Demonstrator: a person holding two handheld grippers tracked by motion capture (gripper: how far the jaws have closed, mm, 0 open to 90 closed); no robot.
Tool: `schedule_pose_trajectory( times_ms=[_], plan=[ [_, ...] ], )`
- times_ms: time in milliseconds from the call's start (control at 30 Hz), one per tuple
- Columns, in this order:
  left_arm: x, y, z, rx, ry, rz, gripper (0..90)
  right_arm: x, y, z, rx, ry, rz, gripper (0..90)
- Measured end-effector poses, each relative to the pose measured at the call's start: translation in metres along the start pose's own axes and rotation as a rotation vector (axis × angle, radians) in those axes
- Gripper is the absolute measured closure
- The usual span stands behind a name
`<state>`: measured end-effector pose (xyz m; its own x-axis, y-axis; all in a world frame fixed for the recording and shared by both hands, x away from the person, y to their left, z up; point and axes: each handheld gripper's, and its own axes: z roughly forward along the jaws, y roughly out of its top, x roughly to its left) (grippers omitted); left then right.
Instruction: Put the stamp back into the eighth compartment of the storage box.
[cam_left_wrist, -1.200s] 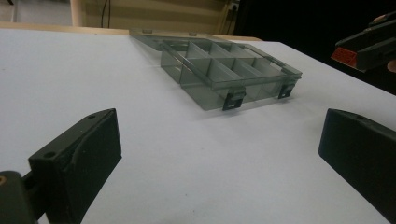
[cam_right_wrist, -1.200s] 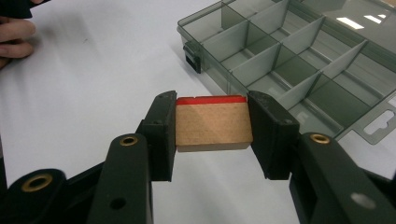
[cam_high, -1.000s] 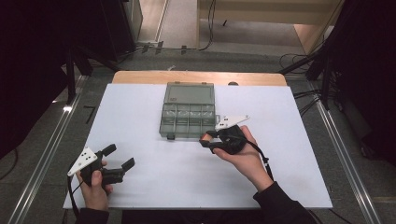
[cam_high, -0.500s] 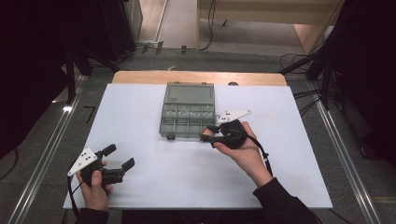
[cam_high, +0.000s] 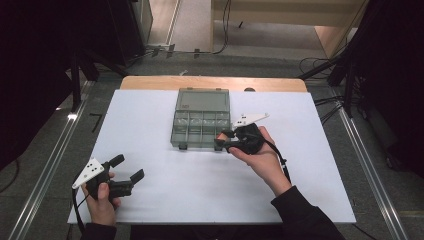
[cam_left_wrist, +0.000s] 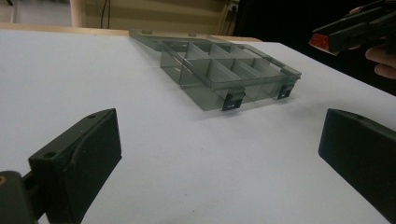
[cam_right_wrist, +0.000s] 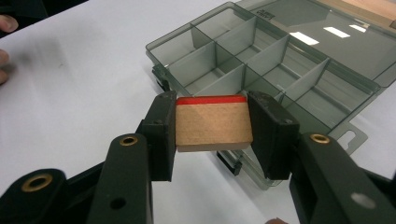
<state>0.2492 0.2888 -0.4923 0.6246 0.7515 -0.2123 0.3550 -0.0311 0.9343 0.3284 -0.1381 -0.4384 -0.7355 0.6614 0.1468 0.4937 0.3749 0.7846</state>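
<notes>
- Tongs on the right (cam_right_wrist: 212, 126) are clamped on a small tan block with a red edge (cam_right_wrist: 212, 125), one jaw pressed to each side; in the high view this pair (cam_high: 220, 141) sits just right of centre, at the front right corner of the open compartment box (cam_high: 200, 121)
- Tongs on the left (cam_high: 128, 171) stand open with nothing between them, resting low at the lower left of the high view, well apart from the box
- Judging by the right gripper view, the block hangs near the box's front compartments, above and in front of the rim; which cell it lines up with I cannot tell
- Risk: the block looks close to as wide as a cell, so a slightly skewed release could leave it perched on a divider (cam_right_wrist: 233, 74) or tilted against a wall instead of flat on the floor
- Risk: the jaws flank the block, so lowering it into a cell may knock a jaw against a divider or the front rim and shove the light box across the smooth white table (cam_high: 150, 115)
- Risk: nothing steadies the box, since the open pair is far off; a nudge could slide or turn it
- Risk: letting go too high may let the block bounce into a neighbouring cell or out onto the table
- Risk: the hinged lid (cam_high: 204, 100) lies flat behind, near the table's far edge, so a push from the front could drive it toward that edge
</notes>
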Motion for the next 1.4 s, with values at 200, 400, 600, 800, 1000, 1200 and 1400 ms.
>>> schedule_pose_trajectory(
  times_ms=[200,400,600,800,1000,1200,1400],
  plan=[
    [0.000,0.000,0.000,-0.001,0.001,0.001,0.0,-0.006,-0.001,0.003,-0.008,-0.014,0.007,53.8],
    [0.000,0.000,0.000,-0.001,0.001,0.001,0.0,-0.010,-0.001,0.007,-0.012,-0.025,0.010,53.8],
    [0.000,0.000,0.000,-0.002,0.000,0.000,0.0,-0.017,-0.002,0.012,0.003,-0.040,0.024,53.8],
    [0.000,0.000,0.000,-0.001,0.000,0.000,0.0,-0.021,-0.003,0.017,0.016,-0.043,0.047,53.8],
    [0.000,0.000,0.000,-0.002,-0.001,-0.001,0.0,-0.026,-0.004,0.022,0.025,-0.052,0.059,53.8],
    [0.000,0.000,0.000,-0.003,-0.001,-0.002,0.0,-0.031,-0.002,0.027,0.042,-0.058,0.070,53.7],
    [0.001,0.000,0.000,-0.004,0.000,-0.003,0.0,-0.034,0.000,0.032,0.052,-0.066,0.074,53.7]
  ],
)
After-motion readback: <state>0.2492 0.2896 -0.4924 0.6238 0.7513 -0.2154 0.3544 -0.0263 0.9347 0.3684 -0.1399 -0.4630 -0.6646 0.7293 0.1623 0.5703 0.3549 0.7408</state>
